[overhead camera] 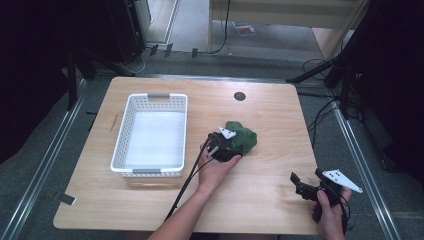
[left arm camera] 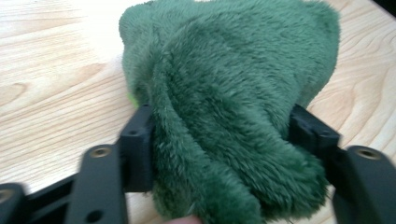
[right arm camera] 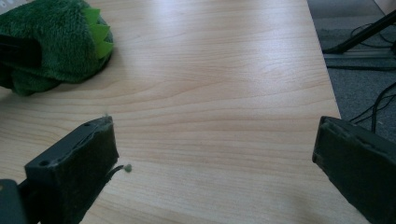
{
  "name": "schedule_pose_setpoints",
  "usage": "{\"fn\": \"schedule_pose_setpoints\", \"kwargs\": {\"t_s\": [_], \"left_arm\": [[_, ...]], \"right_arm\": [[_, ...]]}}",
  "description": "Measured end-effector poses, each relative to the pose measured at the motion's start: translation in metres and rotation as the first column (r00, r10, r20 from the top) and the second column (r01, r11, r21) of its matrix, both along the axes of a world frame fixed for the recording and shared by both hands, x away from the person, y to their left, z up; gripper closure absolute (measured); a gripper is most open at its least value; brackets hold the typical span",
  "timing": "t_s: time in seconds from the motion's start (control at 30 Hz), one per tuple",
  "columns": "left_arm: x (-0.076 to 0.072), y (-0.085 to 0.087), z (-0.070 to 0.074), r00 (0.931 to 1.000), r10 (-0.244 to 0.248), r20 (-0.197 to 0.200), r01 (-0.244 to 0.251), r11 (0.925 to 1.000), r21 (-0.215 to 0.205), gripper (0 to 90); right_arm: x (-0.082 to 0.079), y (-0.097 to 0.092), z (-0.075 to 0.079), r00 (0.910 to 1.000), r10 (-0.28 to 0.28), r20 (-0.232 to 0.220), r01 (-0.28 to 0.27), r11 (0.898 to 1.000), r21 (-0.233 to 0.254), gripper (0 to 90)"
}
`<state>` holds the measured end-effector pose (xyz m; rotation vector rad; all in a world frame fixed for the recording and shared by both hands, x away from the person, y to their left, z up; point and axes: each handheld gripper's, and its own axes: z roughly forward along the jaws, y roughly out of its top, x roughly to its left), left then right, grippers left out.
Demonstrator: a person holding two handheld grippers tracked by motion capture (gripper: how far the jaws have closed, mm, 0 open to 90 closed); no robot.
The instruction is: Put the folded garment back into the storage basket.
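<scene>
Right hand: nearest the high camera, at the bottom right edge of the table, holding the right gripper.
Table: big pale wooden table with rounded corners, mostly bare; small dark round hole cover near the far edge.
Basket: white plastic basket with holes in its walls and grey handles, on the left half of the table, nothing inside.
Toy: soft green fluffy plush toy with light green spikes, lying on the wood just right of the basket, not in it.
Toy up close: thick green fur bunched between the two black jaws in the left gripper view; light green spikes seen from the right gripper view.
Left hand: reaching to the middle of the table, holding the left gripper.
Left gripper: jaws on both sides of the toy, squeezing the fur between them.
Right gripper: jaws spread wide, nothing between them but bare wood, well apart from the toy.
Job: none named; looks like putting the toy into the basket, only a guess.
Done: toy caught by the left gripper.
Left to do: probably lifting the toy, carrying it over the basket wall, letting go inside.
Watch out: soft fur might slip out of the jaws.
</scene>
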<state>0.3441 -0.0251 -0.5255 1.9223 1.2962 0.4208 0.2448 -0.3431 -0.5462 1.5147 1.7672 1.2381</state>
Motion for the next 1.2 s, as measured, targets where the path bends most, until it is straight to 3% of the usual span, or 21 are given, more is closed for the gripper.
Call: {"fn": "schedule_pose_setpoints", "kwargs": {"t_s": [0.13, 0.23, 0.53, 0.77, 0.97, 1.2], "left_arm": [[0.000, 0.002, -0.001, 0.9998, -0.016, -0.008, 0.016, 0.9997, 0.016, 47.5], [-0.001, 0.002, -0.001, 0.9998, -0.020, 0.000, 0.020, 0.9996, 0.022, 56.6], [-0.005, 0.005, 0.008, 0.9985, -0.042, 0.035, 0.042, 0.9990, 0.014, 66.2], [-0.014, 0.016, 0.031, 0.9952, -0.041, 0.089, 0.044, 0.9986, -0.030, 66.0], [-0.025, 0.037, 0.058, 0.9884, -0.043, 0.146, 0.052, 0.9966, -0.064, 65.6], [-0.031, 0.056, 0.075, 0.9830, -0.029, 0.181, 0.046, 0.9947, -0.092, 65.5]], "right_arm": [[0.000, 0.000, 0.000, 1.0000, 0.002, 0.000, -0.002, 1.000, -0.001, 0.1], [0.000, 0.000, 0.000, 1.0000, 0.002, -0.001, -0.002, 1.000, -0.002, 0.1], [0.000, 0.000, 0.000, 1.0000, 0.004, 0.000, -0.004, 1.000, -0.001, 0.1], [0.000, 0.000, 0.000, 1.0000, 0.004, -0.001, -0.004, 1.000, -0.001, 0.1], [0.000, 0.001, 0.000, 1.0000, 0.002, -0.002, -0.002, 1.000, -0.006, 0.1], [0.000, 0.001, 0.000, 1.0000, 0.003, -0.003, -0.003, 1.000, -0.010, 0.1]]}}
